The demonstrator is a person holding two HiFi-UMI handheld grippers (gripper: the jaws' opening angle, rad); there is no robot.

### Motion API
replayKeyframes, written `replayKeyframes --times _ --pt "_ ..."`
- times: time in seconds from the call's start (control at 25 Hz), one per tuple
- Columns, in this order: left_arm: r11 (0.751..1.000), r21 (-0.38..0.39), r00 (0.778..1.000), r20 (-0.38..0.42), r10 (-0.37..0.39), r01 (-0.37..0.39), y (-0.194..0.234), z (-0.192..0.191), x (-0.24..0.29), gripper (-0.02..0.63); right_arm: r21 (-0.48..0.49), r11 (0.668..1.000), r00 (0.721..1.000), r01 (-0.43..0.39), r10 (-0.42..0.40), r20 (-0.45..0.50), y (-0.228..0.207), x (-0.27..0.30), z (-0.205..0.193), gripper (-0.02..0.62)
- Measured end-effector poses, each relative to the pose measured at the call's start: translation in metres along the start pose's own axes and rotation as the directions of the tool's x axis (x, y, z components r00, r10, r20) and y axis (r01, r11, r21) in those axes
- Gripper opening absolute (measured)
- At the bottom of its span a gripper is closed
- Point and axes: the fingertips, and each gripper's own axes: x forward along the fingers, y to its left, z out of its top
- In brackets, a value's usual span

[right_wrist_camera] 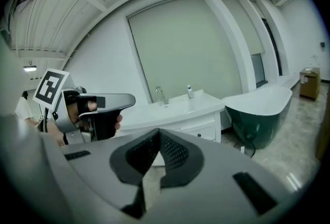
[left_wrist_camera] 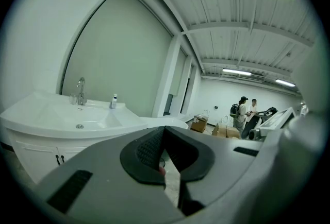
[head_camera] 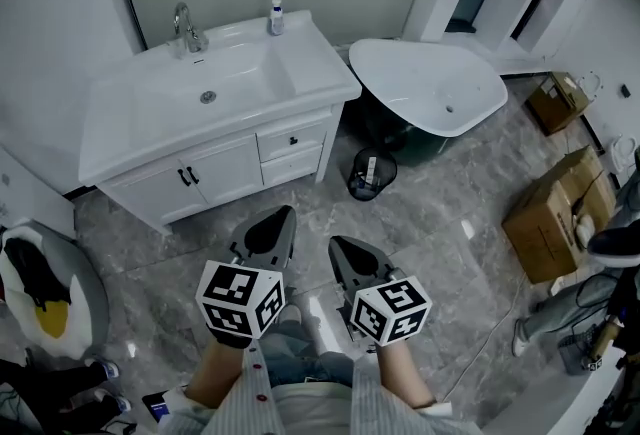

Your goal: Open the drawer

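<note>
One sink (head_camera: 120, 138) stands at the upper left of the head view, with one tap (head_camera: 187, 28), one bottle (head_camera: 276, 17), two drawers (head_camera: 293, 139) and two doors (head_camera: 225, 168). Centre: one tub (head_camera: 430, 88), one bin (head_camera: 371, 173). Right: two boxes (head_camera: 555, 213).

Grey marble-tiled floor (head_camera: 430, 213) around a white vanity cabinet (head_camera: 220, 168)

The vanity cabinet stands on the glossy tiles against the wall. Just to its right sits a bathtub (head_camera: 430, 88), white inside and dark outside. A black wire waste bin (head_camera: 371, 173) stands near the cabinet's front right corner. Well off to the cabinet's right lie two cardboard boxes, a larger one (head_camera: 555, 213) and a smaller one (head_camera: 557, 101) behind it. In front of the cabinet's left end rests a black, white and yellow cushion (head_camera: 40, 288).
</note>
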Motion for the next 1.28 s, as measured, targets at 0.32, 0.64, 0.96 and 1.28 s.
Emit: replayKeyframes --times 0.32,0.64,0.96,1.28 --pt "1.000 -0.003 1.000 0.002 0.006 -0.006 0.031 0.003 0.001 0.017 0.024 0.999 0.999 0.035 -0.035 -0.003 -0.002 0.021 -0.002 0.009" --pt "1.000 0.002 1.000 0.004 0.019 -0.019 0.049 0.006 0.011 0.017 0.037 0.998 0.999 0.049 -0.049 0.000 -0.020 0.042 0.005 0.009" --pt "0.998 -0.010 0.998 -0.002 0.056 -0.056 0.076 0.014 0.056 0.017 0.024 1.000 0.999 0.007 -0.006 -0.036 -0.049 0.091 0.019 0.009" --pt "0.995 -0.031 0.995 -0.016 0.096 -0.097 0.094 0.022 0.131 0.017 0.010 0.998 0.994 -0.060 0.061 -0.089 -0.098 0.147 0.043 0.009"
